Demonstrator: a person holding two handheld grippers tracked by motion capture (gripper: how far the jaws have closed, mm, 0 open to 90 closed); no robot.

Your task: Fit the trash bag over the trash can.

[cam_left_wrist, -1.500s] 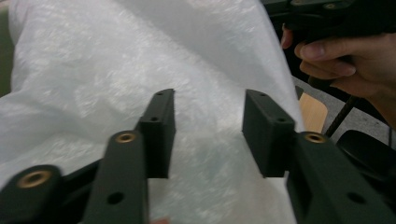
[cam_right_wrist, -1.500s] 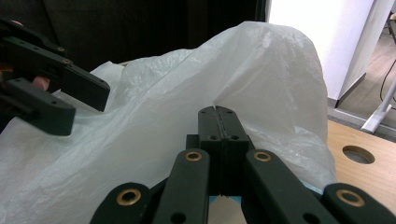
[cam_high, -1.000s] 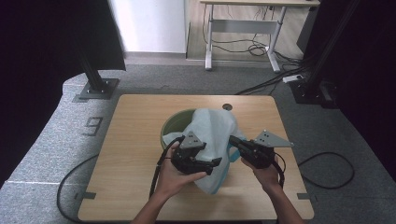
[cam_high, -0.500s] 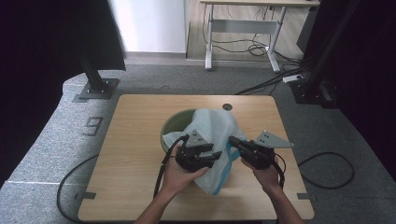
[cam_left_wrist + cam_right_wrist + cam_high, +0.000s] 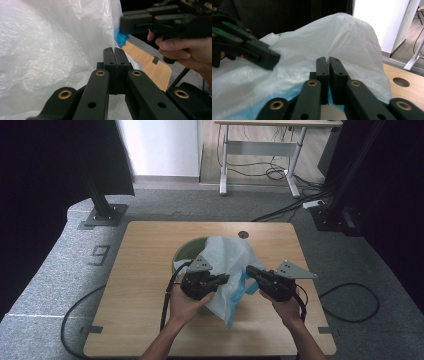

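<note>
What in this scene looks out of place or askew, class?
The plastic bag is not seated in the green bin: it billows up in a crumpled mound and spills over the near rim onto the table. The left gripper and right gripper each pinch it, jaws closed.

The white plastic bag (image 5: 226, 270) hides most of the green bin (image 5: 186, 252) beneath it, leaving just a curved piece of rim, and covers the worktop (image 5: 145, 270) under it, while the bag's own far side runs off the left gripper view's edge.
</note>
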